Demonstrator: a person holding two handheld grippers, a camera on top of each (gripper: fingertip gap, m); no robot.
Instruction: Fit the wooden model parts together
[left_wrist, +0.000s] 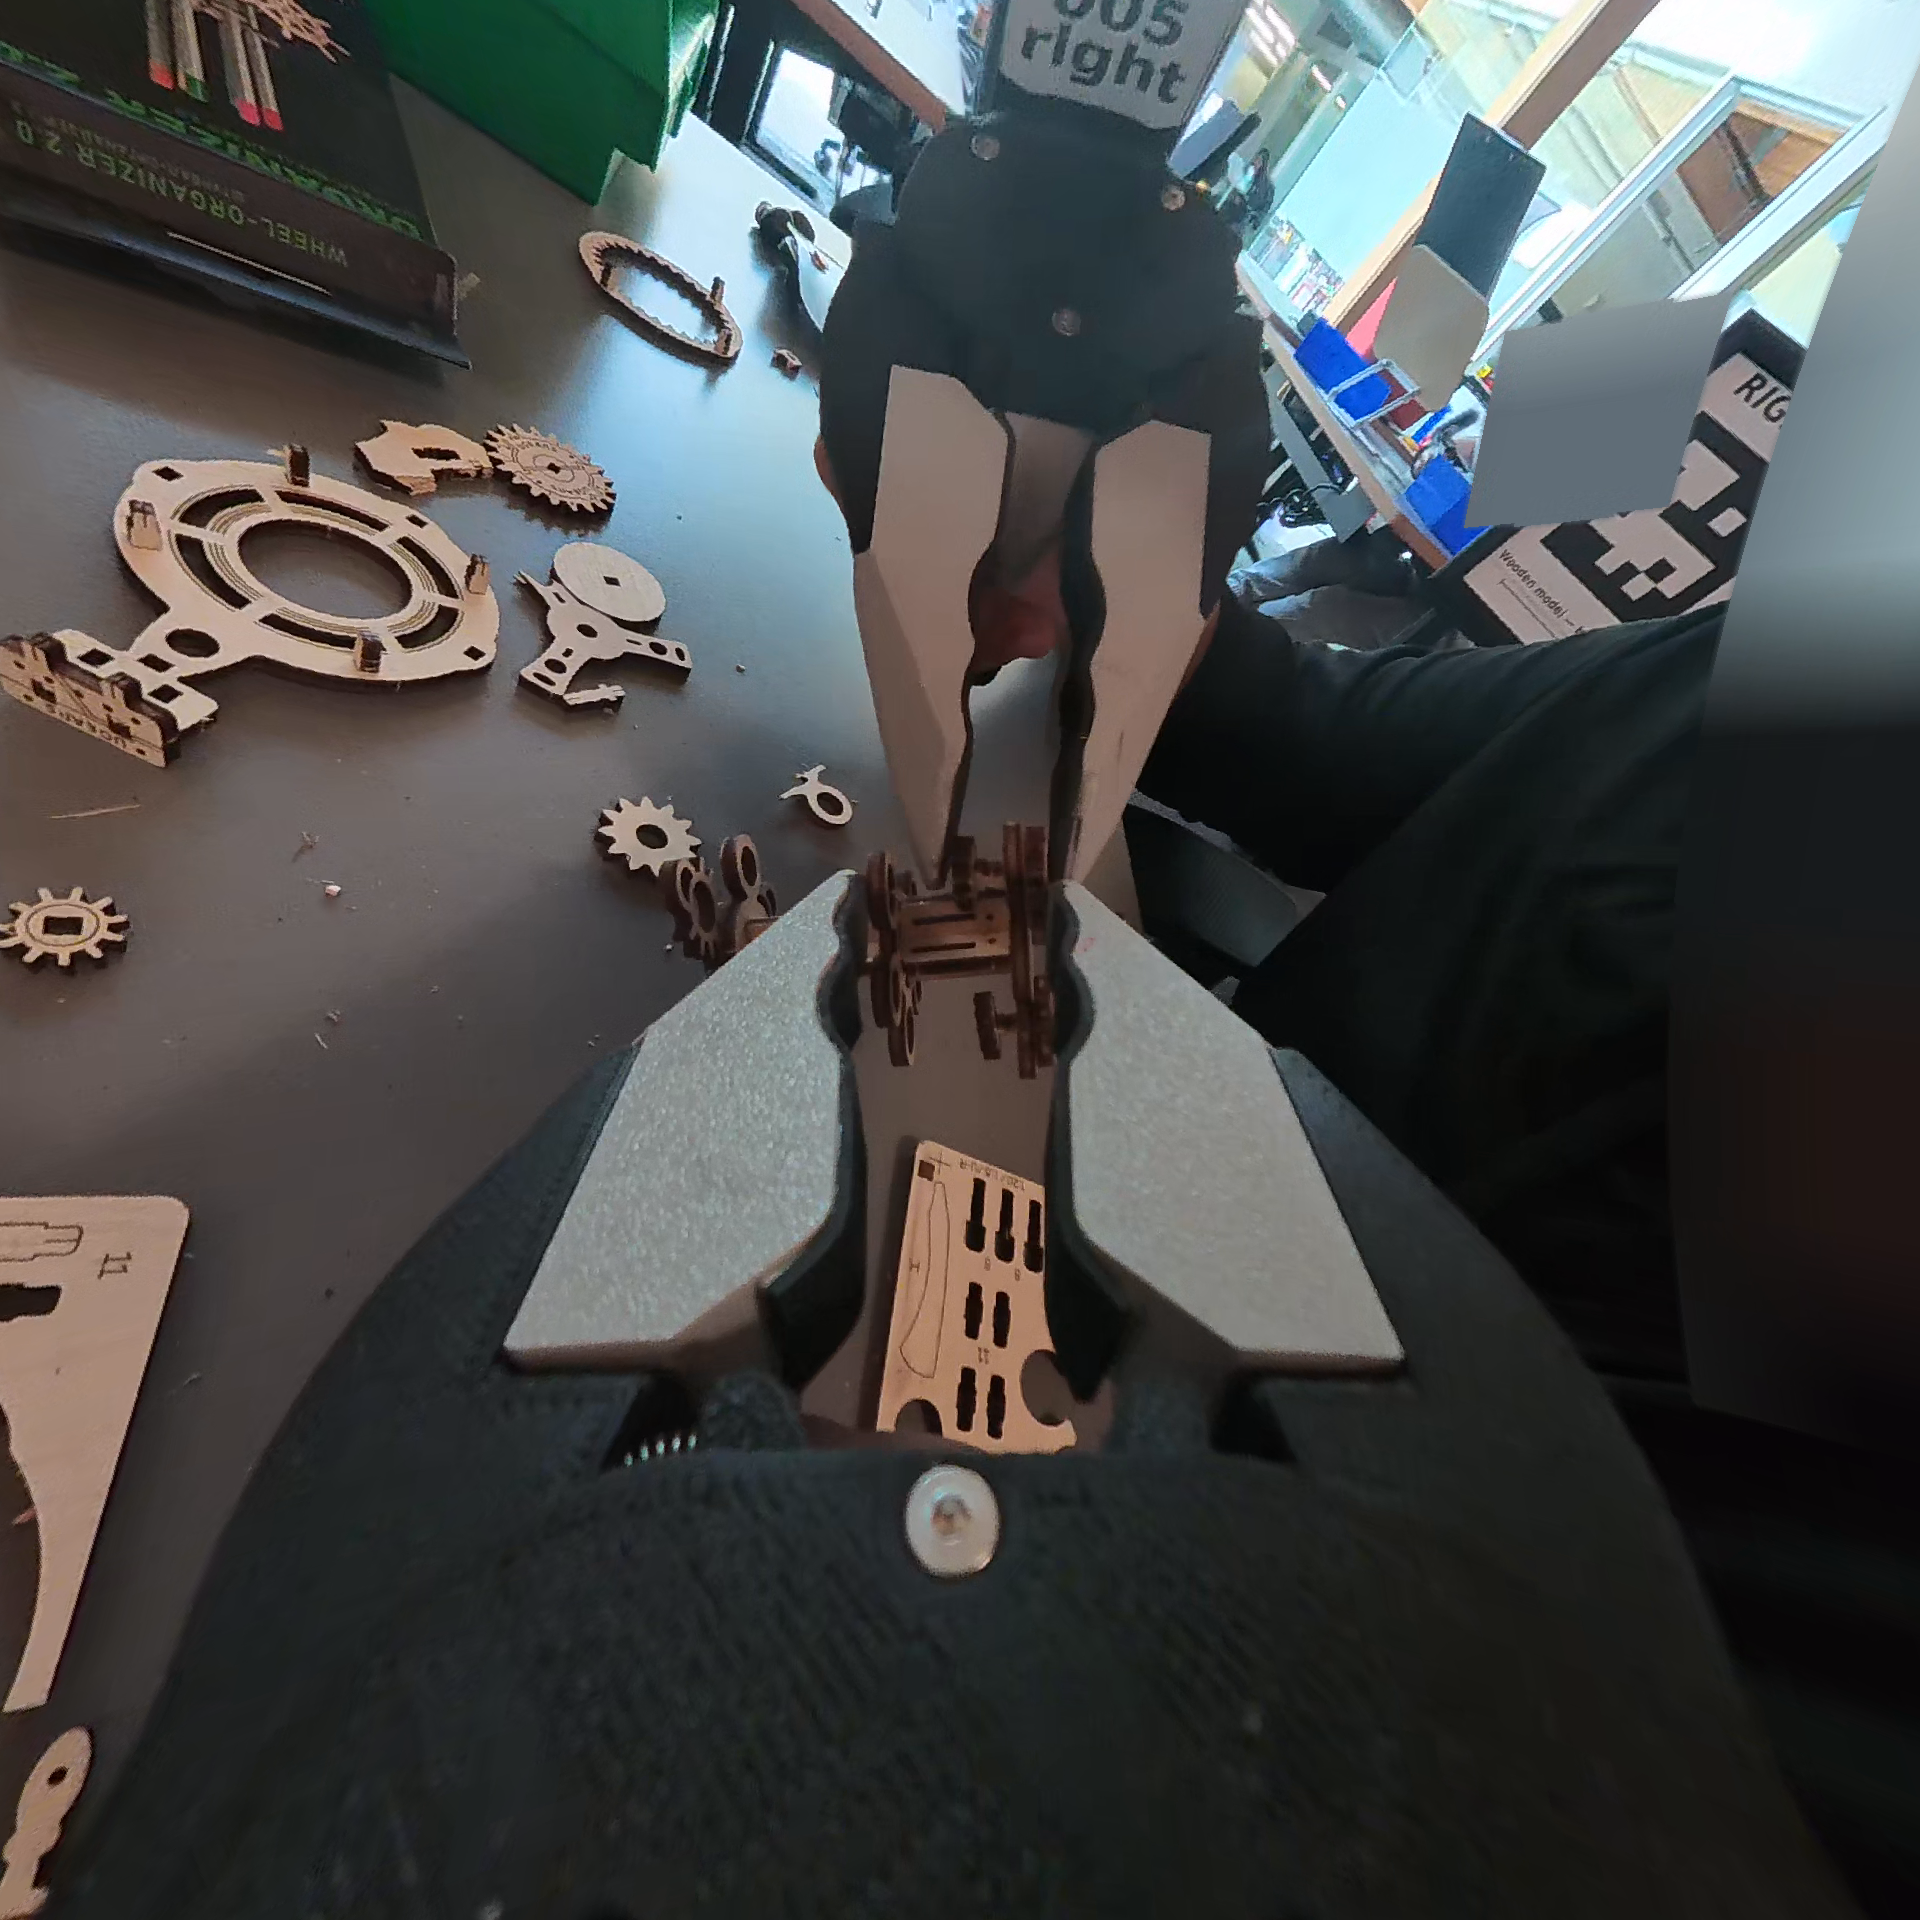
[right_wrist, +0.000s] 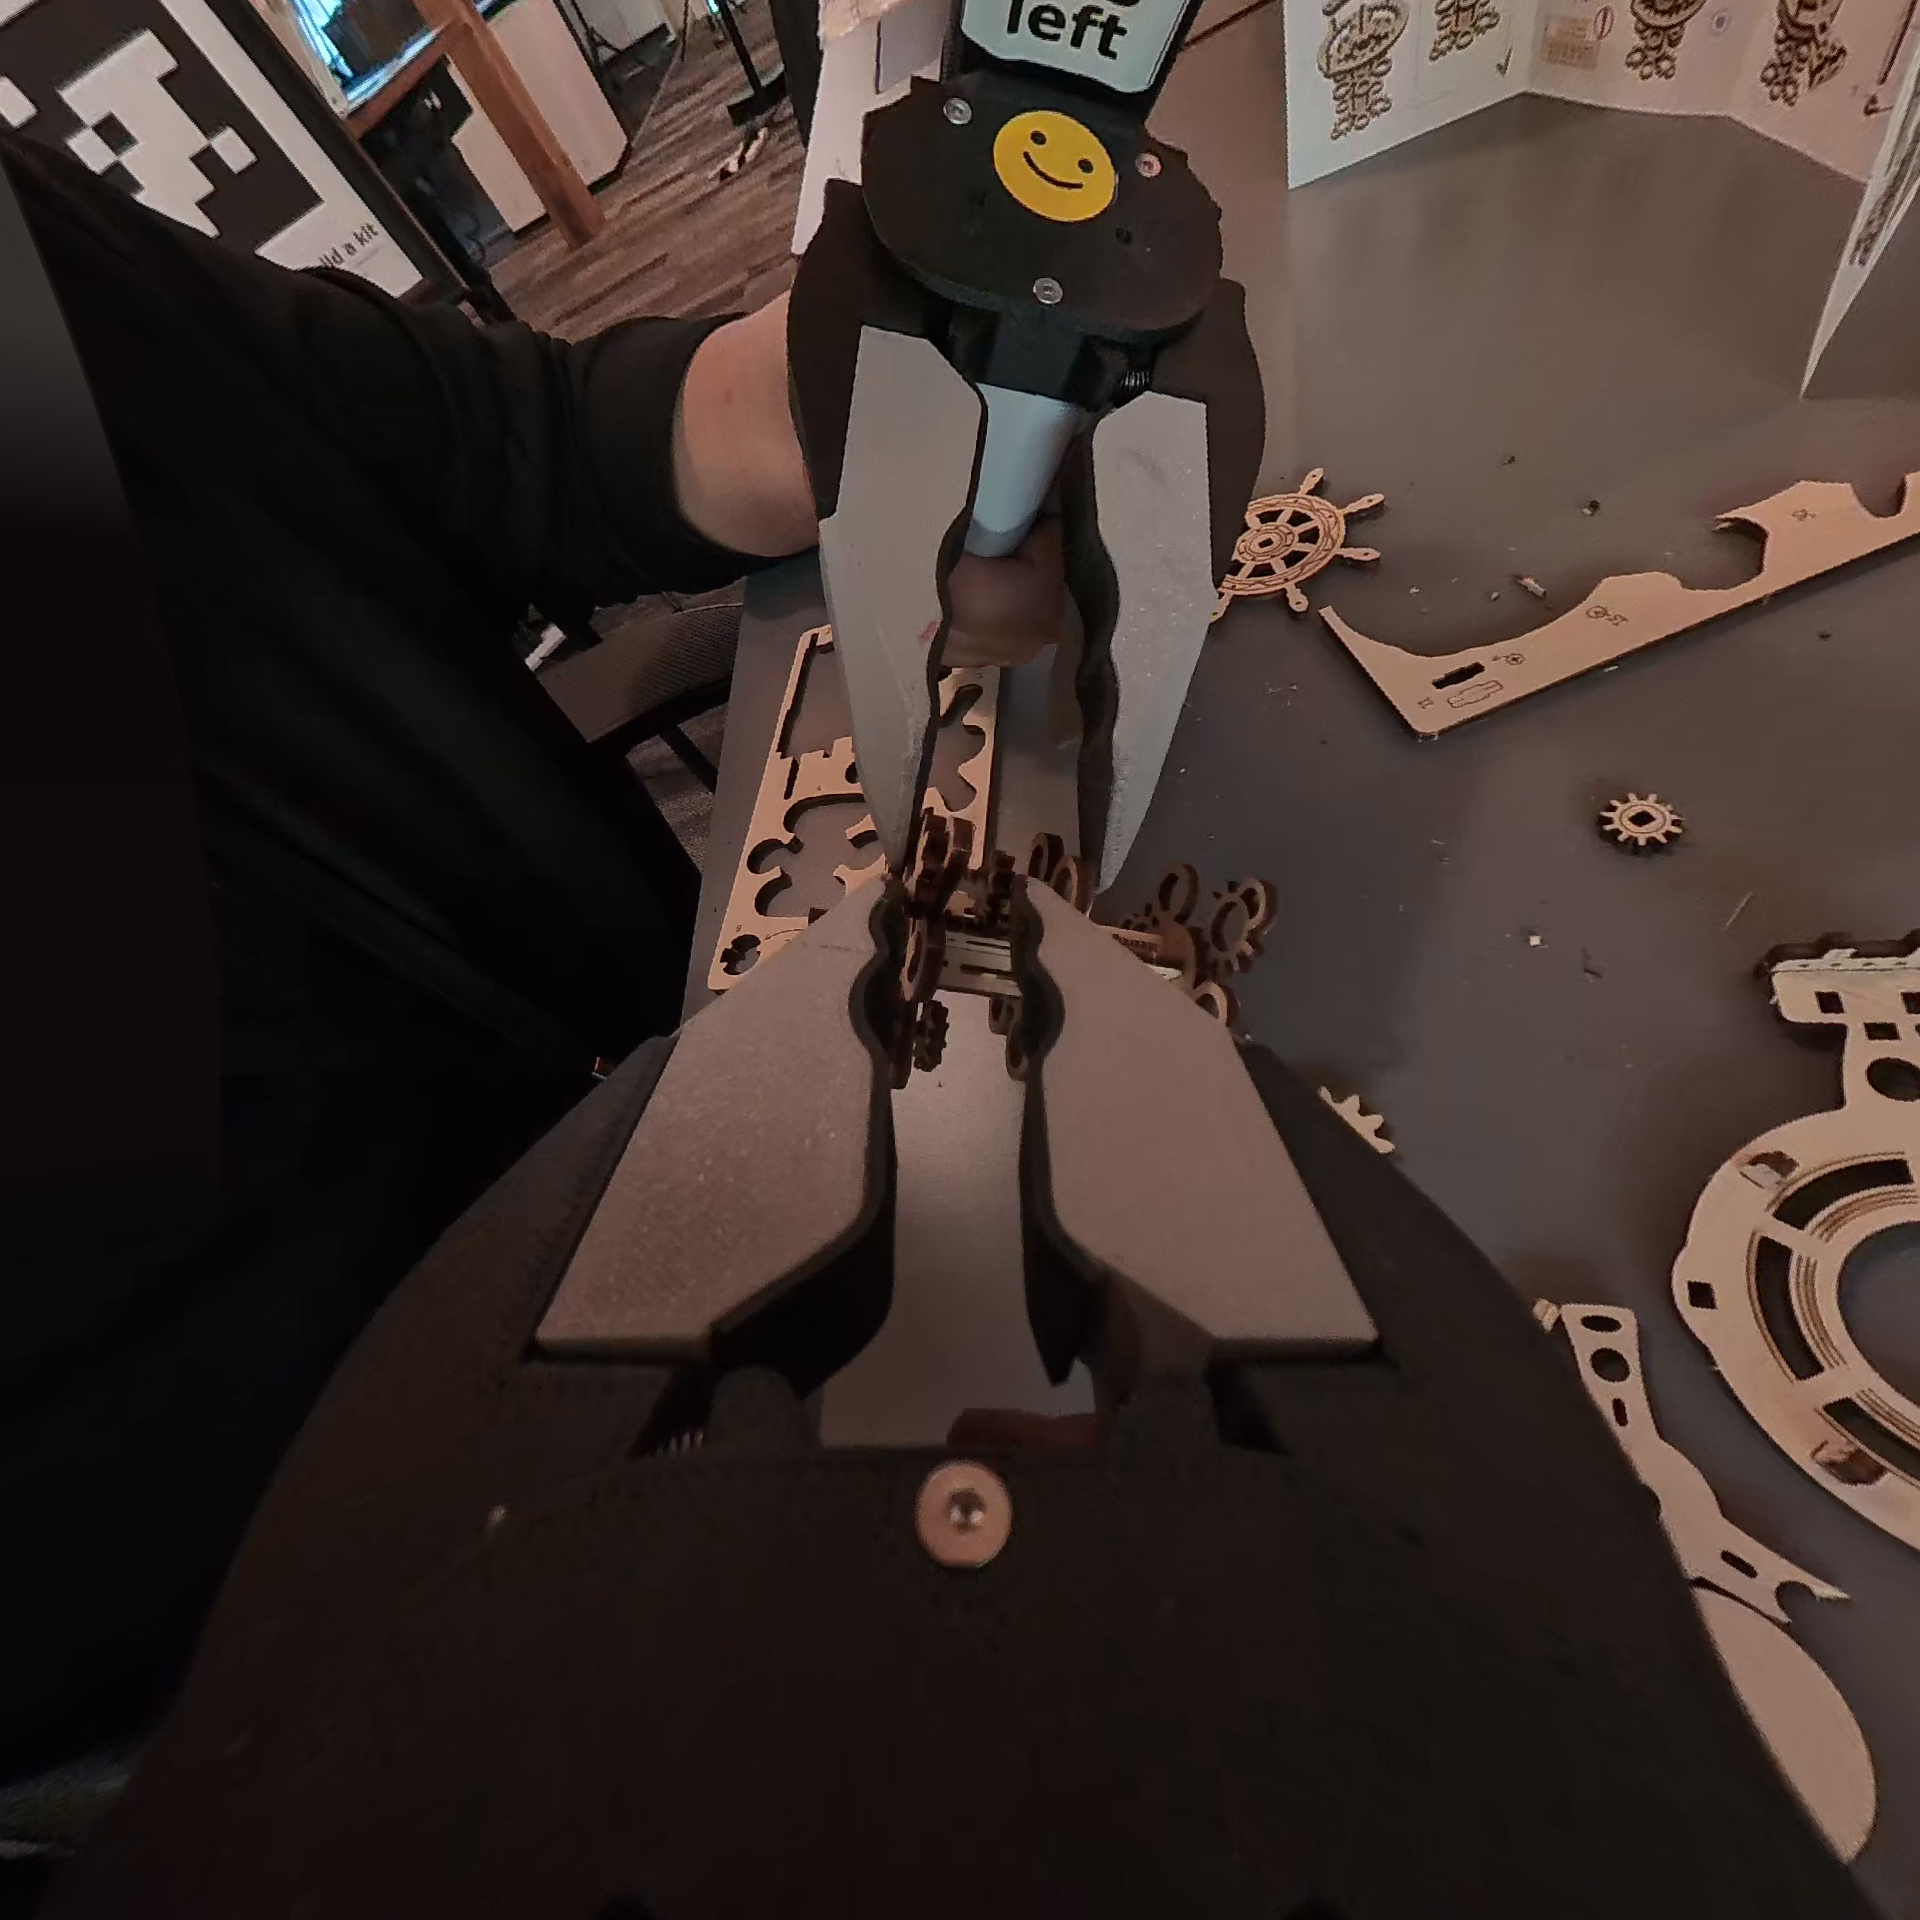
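Observation:
A small wooden gear assembly (left_wrist: 956, 935), two side plates with cogs joined by slotted crossbars, is held above the dark table (left_wrist: 416, 987). My left gripper (left_wrist: 961, 914) is shut on it, a pad on each side plate. My right gripper (left_wrist: 1008, 847) comes in from the far side, tips down, and is shut on the top of the same assembly. In the right wrist view, my right gripper (right_wrist: 961, 920) clamps the assembly (right_wrist: 966, 956), and my left gripper (right_wrist: 1003, 852), with a yellow smiley sticker, points down at it from the opposite side.
Loose parts lie to the left: a ring-shaped frame (left_wrist: 301, 592), small gears (left_wrist: 649, 831), a gear cluster (left_wrist: 717, 894), a toothed oval ring (left_wrist: 660, 296). Cut-out sheets (left_wrist: 73, 1403) (right_wrist: 800, 831) lie near. A kit box (left_wrist: 208, 156), a ship's wheel (right_wrist: 1294, 545) and a leaflet (right_wrist: 1558, 83) stand farther off. Left and right tips are no more than a few centimetres apart. The ship's wheel (right_wrist: 1294, 545) is about 15 cm from my left fingertips.

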